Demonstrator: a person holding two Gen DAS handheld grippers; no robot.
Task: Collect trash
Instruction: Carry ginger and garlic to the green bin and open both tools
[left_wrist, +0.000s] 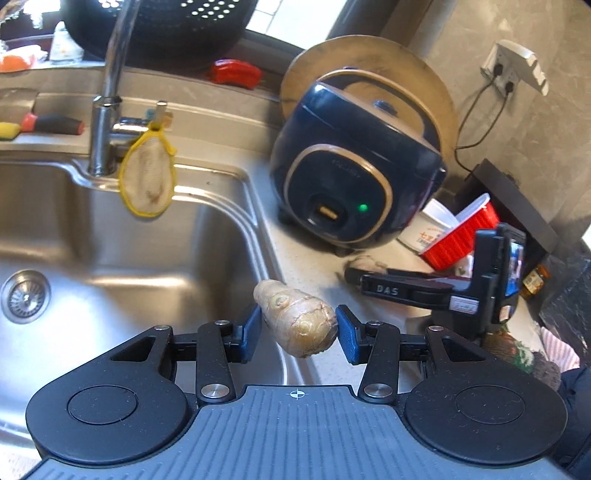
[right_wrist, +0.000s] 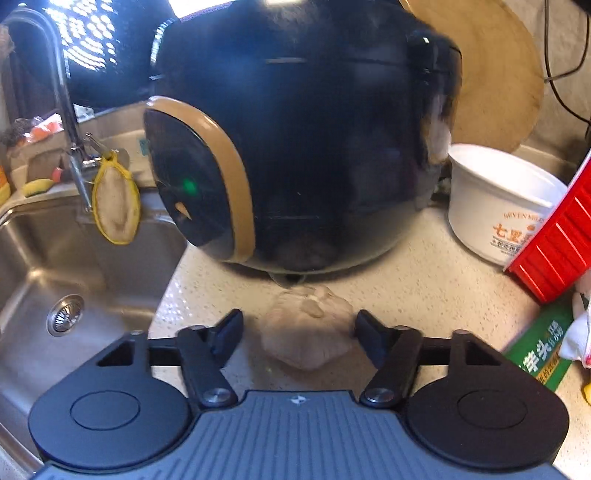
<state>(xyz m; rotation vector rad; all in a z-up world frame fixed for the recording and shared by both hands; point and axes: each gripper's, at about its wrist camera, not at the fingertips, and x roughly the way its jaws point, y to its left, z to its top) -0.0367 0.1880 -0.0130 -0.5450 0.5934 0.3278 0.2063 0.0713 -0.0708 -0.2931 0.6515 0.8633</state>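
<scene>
Left gripper (left_wrist: 299, 328) above the sink's (left_wrist: 110, 236) right rim, jaws clamped on a knobbly ginger root (left_wrist: 299, 325), blue pads touching both its flanks; root lifted, pointed end toward 11 o'clock. Right gripper (right_wrist: 299, 334) low over the speckled table (right_wrist: 406, 280), jaws apart, a pale garlic bulb (right_wrist: 306, 328) lying on the table between them, a gap visible on the left side, contact on the right not discernible; outline blurred. Dark rice cooker (right_wrist: 303, 140) at 12 o'clock of the bulb, just beyond it; white cup (right_wrist: 495, 199) and red ribbed container (right_wrist: 554, 254) at 2 o'clock; green packet (right_wrist: 539, 350) at 3 o'clock; tap (right_wrist: 62, 99) with hanging yellow-rimmed strainer (right_wrist: 114, 199) at 10 o'clock.
</scene>
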